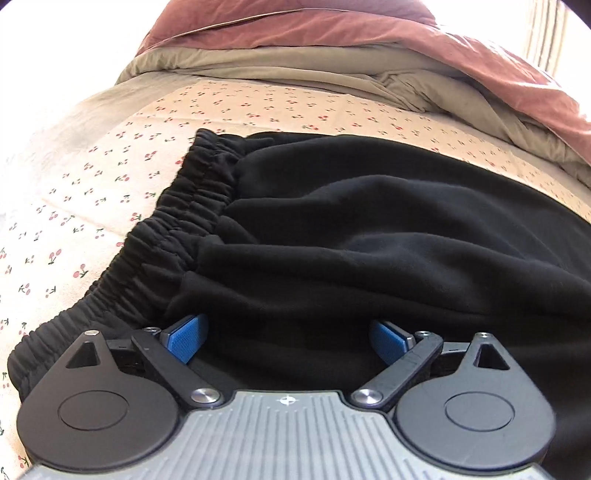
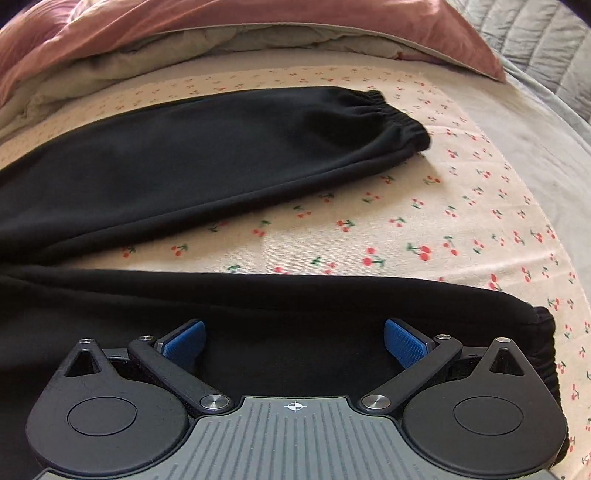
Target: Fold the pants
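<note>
Grippers first: the left gripper (image 1: 290, 341) has its jaws spread wide, blue pads (image 1: 186, 338) well apart, and nothing is pinched between them. It sits low over the black pants (image 1: 369, 229), just inside the gathered elastic waistband (image 1: 166, 236), with black fabric filling the whole gap between the fingers. Can't tell if the pads actually touch the cloth or just hang right above it.

Same deal on the other side. The right gripper (image 2: 293, 343) is wide open too, blue pads (image 2: 404, 345) far apart, holding nothing. It's over the near pant leg (image 2: 258, 299), close to that leg's elastic cuff (image 2: 546, 332), which pokes out at the right edge of the right wrist view. Contact with the fabric is again hard to call.

The pants lie flat on a cream sheet with a little cherry print (image 2: 369, 236). From the right wrist view the two legs are split apart in a V, with a strip of sheet showing between them. The far leg (image 2: 184, 162) runs off to the right and ends in its own gathered cuff (image 2: 388, 114).

Behind the pants there's a bunched-up olive blanket (image 1: 258, 59) and a rust-red duvet (image 1: 332, 26) piled on top of it. No containers anywhere, just bedding. A grey quilted cover (image 2: 535, 33) shows in the top right corner of the right wrist view.
</note>
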`<control>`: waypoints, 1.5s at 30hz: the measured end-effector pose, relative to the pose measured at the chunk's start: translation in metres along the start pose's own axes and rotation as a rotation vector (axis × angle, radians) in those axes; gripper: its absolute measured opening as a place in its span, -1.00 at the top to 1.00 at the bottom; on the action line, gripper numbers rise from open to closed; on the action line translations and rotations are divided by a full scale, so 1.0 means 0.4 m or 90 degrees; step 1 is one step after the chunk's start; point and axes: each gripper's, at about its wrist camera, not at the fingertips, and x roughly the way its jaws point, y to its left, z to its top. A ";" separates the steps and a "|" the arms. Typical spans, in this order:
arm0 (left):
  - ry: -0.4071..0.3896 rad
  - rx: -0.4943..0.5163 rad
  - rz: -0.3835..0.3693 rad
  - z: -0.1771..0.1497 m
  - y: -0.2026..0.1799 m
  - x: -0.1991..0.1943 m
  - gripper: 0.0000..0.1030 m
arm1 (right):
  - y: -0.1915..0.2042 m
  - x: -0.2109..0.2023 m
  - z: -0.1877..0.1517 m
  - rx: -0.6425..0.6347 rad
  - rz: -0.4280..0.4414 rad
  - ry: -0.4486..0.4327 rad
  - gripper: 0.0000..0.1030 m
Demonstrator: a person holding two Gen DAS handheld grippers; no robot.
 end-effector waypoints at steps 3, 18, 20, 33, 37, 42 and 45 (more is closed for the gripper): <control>0.009 -0.016 -0.017 0.010 0.037 0.007 -0.74 | -0.103 0.014 0.004 0.072 -0.023 -0.001 -1.00; -0.055 -0.081 -0.045 0.187 0.132 -0.046 -0.73 | -0.164 -0.055 0.107 0.149 0.000 -0.106 -0.98; -0.056 -0.006 -0.064 0.233 0.092 -0.013 -0.76 | -0.160 -0.050 0.133 0.148 0.006 -0.107 -0.98; 0.028 0.266 -0.065 0.344 -0.114 0.256 -0.87 | -0.094 0.126 0.441 0.062 0.001 -0.114 -0.92; 0.005 0.278 -0.091 0.345 -0.117 0.261 -0.84 | -0.108 0.237 0.502 0.061 -0.009 -0.065 -0.86; -0.019 0.277 -0.100 0.352 -0.119 0.251 -0.12 | -0.120 0.338 0.508 0.064 -0.005 -0.020 -0.69; -0.014 0.280 -0.091 0.356 -0.139 0.246 0.98 | -0.114 0.342 0.530 0.053 -0.003 -0.022 -0.25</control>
